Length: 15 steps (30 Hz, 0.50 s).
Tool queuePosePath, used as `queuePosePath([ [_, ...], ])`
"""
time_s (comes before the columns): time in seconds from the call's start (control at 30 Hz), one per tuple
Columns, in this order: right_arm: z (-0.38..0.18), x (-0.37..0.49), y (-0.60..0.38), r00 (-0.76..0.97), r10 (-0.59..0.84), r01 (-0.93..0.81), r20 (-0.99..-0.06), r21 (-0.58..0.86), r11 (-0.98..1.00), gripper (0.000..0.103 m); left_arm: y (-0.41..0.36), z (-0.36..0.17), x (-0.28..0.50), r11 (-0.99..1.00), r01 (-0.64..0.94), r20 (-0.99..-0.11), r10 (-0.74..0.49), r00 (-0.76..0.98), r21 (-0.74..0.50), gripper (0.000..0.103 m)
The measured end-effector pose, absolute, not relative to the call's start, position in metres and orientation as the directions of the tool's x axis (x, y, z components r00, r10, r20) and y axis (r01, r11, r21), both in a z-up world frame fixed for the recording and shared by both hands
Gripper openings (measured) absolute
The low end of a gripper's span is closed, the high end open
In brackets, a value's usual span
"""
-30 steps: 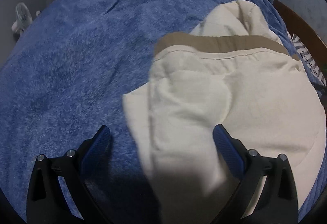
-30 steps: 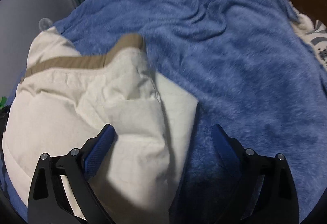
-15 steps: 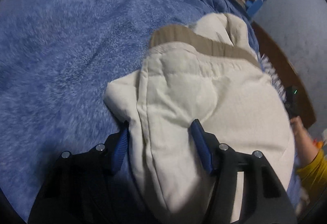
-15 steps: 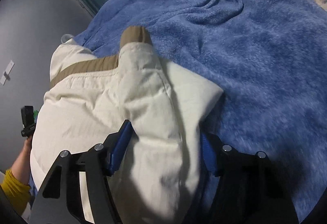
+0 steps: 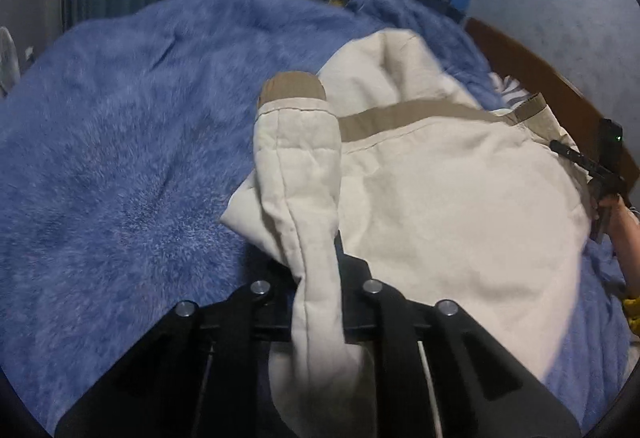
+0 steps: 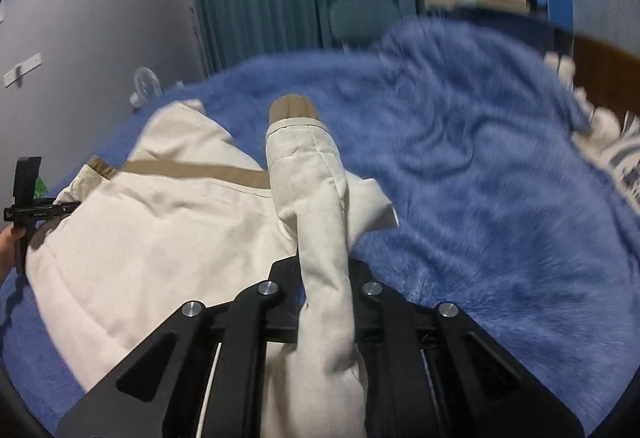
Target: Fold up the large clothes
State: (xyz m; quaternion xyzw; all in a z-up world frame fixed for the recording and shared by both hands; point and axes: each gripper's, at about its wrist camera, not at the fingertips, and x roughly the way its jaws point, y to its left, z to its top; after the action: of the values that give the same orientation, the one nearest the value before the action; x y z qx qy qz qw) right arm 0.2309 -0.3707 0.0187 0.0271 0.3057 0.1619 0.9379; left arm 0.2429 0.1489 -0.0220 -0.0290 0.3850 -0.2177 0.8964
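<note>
Both jaws, wide a second ago, now pinch the garment (image 5: 460, 206): the left gripper (image 5: 316, 278) clamps its left edge, the right gripper (image 6: 324, 278) its right edge. The near end lifts, ready to fold away; the rest lies on the blanket (image 5: 120, 142).

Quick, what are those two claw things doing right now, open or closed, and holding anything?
Left gripper: closed, fingers pinching a bunched fold of the cream garment.
Right gripper: closed, pinching another fold of the same garment.
</note>
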Motion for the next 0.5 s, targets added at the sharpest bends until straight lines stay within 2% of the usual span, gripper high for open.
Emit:
queuePosePath([
  [0.33, 0.118, 0.094, -0.375, 0.839, 0.413, -0.371, -0.354, 0.183, 0.91, 0.007, 0.165, 0.059, 0.116, 0.859, 0.434, -0.504, -0.51, 0.697, -0.27, 0.006],
  [0.5, 0.136, 0.074, -0.403, 0.811, 0.47, -0.374, -0.349, 0.308, 0.875, 0.006, 0.169, 0.077, 0.068, 0.822, 0.465, -0.467, -0.57, 0.676, -0.33, 0.005],
])
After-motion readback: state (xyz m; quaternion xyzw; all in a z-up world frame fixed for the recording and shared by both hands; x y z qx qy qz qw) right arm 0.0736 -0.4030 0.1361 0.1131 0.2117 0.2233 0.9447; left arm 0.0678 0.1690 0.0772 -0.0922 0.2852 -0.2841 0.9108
